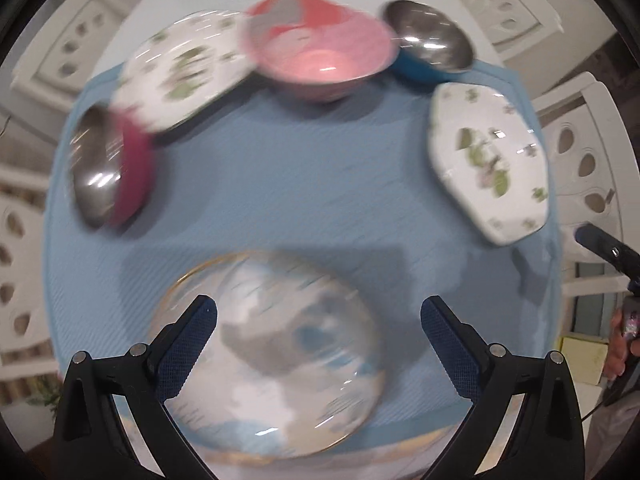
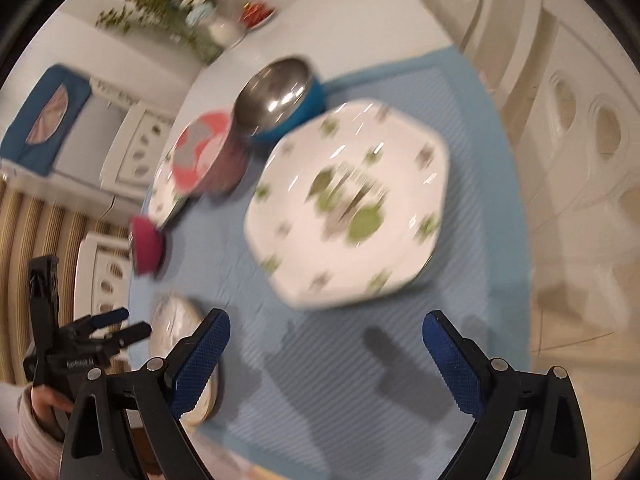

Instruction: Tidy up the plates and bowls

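Note:
My left gripper [image 1: 318, 316] is open above a gold-rimmed glass bowl [image 1: 272, 360] near the mat's front edge. Beyond it lie a floral plate [image 1: 180, 70], a pink bowl [image 1: 320, 60], a steel bowl with blue outside [image 1: 430, 38], a steel bowl with magenta outside [image 1: 108, 168] and a second floral plate [image 1: 488, 160]. My right gripper [image 2: 326, 330] is open and empty, just short of that second floral plate [image 2: 348, 204]. The right wrist view also shows the blue-sided bowl [image 2: 276, 96], the pink bowl [image 2: 208, 156], the magenta bowl [image 2: 146, 244] and the glass bowl [image 2: 176, 328].
All dishes sit on a blue mat [image 1: 280, 184] on a white table [image 2: 320, 28]. White chairs [image 1: 56, 56] surround the table. A vase of flowers [image 2: 200, 8] and a small dish stand at the far end. The left gripper [image 2: 120, 328] shows at the right wrist view's left.

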Action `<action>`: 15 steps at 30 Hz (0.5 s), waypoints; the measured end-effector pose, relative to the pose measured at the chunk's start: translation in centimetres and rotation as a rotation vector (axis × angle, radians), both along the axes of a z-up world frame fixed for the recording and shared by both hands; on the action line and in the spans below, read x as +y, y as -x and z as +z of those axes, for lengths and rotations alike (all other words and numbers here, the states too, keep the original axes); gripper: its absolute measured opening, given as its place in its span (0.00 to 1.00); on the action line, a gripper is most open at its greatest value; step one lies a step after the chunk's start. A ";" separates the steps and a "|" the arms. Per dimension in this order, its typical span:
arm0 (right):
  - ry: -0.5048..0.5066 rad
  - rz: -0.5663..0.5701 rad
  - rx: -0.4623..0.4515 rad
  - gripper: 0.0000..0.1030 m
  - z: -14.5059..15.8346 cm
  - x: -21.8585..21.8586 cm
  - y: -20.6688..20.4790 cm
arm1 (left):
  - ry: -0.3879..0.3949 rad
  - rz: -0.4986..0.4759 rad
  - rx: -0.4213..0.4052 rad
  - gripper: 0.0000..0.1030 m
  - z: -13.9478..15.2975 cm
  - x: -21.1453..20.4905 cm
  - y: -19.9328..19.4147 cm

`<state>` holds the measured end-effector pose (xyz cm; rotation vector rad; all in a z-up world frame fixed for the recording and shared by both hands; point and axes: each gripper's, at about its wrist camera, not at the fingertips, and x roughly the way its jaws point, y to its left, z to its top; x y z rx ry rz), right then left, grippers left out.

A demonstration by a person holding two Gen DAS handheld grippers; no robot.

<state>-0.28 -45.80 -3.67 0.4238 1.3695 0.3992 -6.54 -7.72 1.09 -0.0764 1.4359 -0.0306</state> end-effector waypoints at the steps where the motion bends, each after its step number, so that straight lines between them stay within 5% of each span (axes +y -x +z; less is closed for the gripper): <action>1: 0.003 -0.004 0.000 0.94 -0.1 -0.4 -0.7 | 0.001 -0.014 -0.003 0.98 -0.1 -0.9 -0.8; 11: 0.053 -0.031 0.073 0.93 -4.9 -3.1 -8.7 | 0.049 -0.146 -0.050 0.98 -3.7 -9.3 -9.2; 15: 0.001 -0.044 0.116 0.76 -7.1 -3.4 -10.5 | 0.061 -0.111 0.002 0.86 -5.9 -9.7 -10.6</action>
